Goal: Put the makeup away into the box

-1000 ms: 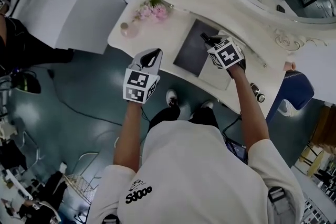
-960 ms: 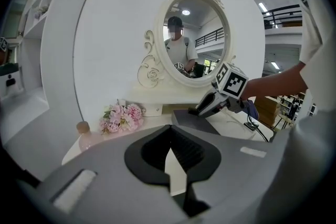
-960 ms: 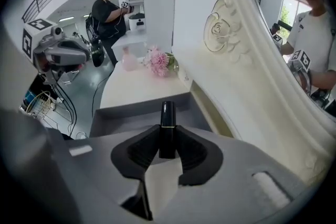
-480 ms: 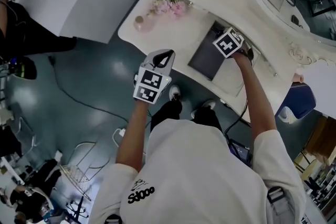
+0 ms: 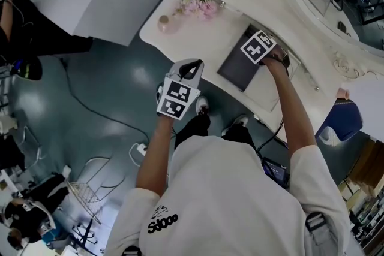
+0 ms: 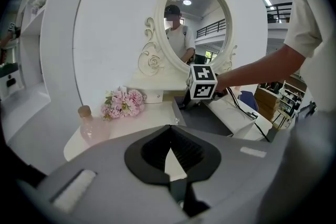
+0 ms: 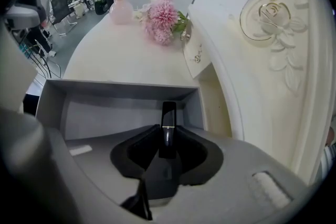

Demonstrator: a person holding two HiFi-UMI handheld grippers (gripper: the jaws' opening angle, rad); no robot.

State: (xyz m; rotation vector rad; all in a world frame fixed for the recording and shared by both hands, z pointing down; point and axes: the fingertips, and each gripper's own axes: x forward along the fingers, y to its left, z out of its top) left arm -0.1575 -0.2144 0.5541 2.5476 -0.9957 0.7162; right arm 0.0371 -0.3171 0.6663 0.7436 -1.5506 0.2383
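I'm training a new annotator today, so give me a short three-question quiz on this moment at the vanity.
1. True or false: the right gripper holds a black lipstick over the grey box.
2. What stands between the jaws of the left gripper? A) a brush B) nothing C) a comb
3. Fill in: on the table near the pink flowers stands a pink ____.
Key: 1 true; 2 B; 3 bottle.
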